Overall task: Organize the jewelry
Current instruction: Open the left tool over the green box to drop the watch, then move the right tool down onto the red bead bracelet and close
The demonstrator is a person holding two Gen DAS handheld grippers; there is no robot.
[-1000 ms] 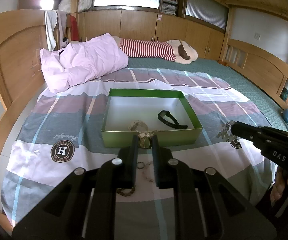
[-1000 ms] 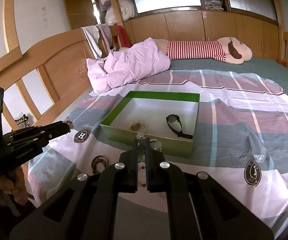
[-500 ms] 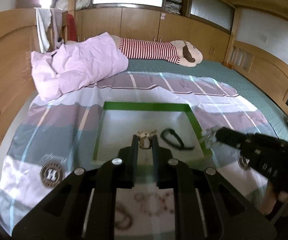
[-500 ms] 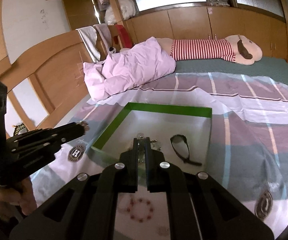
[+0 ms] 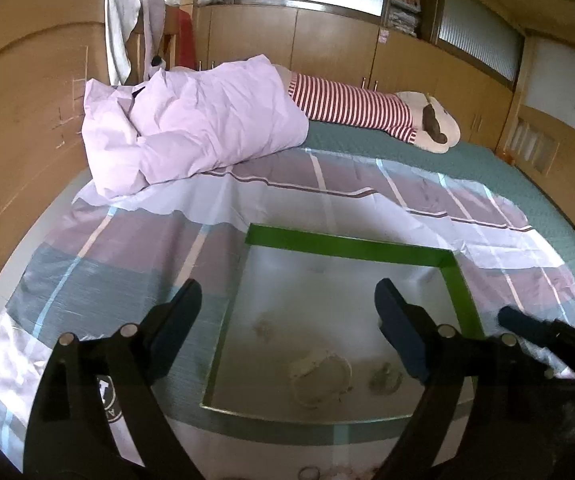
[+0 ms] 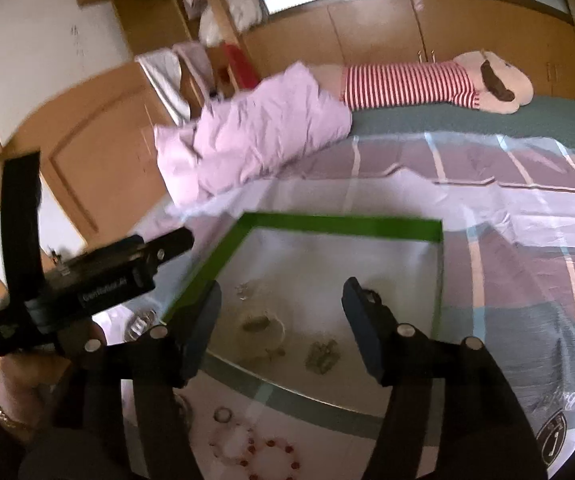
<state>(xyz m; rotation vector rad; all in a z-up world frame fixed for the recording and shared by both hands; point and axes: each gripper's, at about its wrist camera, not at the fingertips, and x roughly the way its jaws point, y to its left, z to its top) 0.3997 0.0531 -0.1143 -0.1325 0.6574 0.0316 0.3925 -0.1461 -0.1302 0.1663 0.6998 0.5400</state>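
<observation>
A green box with a white inside [image 5: 351,244] [image 6: 339,224] lies on the bed. Jewelry pieces lie on its floor: a pale bracelet [image 5: 321,372] and a small clump [image 5: 385,378], also in the right wrist view [image 6: 261,326] [image 6: 321,356]. My left gripper [image 5: 287,320] is open and empty above the box. My right gripper [image 6: 281,312] is open and empty above the box, with a dark watch strap [image 6: 369,296] partly hidden behind its right finger. A red bead bracelet [image 6: 271,456] and a ring [image 6: 222,415] lie on the sheet before the box.
A striped sheet [image 5: 127,248] covers the bed. A pink duvet [image 5: 195,124] and a striped plush toy [image 5: 367,108] lie at the far end. Wooden bed rails [image 5: 19,120] run along the sides. The left gripper shows at the left of the right wrist view [image 6: 127,264].
Both grippers moved forward over the box and opened. The jewelry pieces they held now lie inside the box.
</observation>
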